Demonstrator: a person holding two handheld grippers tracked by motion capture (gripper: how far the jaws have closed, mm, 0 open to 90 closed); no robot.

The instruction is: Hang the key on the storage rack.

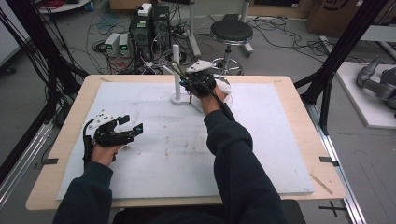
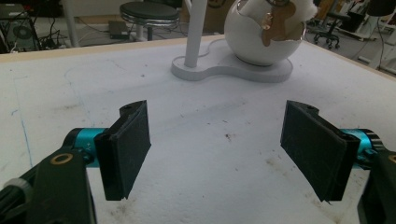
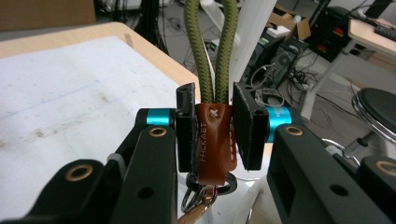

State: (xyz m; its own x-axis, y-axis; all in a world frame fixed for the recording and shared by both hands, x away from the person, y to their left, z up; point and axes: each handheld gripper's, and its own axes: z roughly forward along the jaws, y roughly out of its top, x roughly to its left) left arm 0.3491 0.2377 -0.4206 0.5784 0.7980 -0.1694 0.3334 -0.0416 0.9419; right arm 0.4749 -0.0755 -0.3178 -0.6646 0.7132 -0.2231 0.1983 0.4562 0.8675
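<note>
At left on the white-padded counter (image 1: 154,154), left hand-held gripper (image 1: 127,127) resting low, jaws spread wide, holding nothing. Farther right, near the far edge: white stand with upright post (image 1: 176,70) and round white bowl (image 2: 261,39) on a shared base. Above that bowl, right hand-held gripper (image 3: 214,133) clamped on the brown leather tab (image 3: 214,144) of an olive-green braided cord keychain (image 3: 212,51), metal rings (image 3: 198,198) dangling below. Probably light and floppy; cord soft, rings free to swing, leather stiff enough to pinch firmly. Best held at that tab.
</note>
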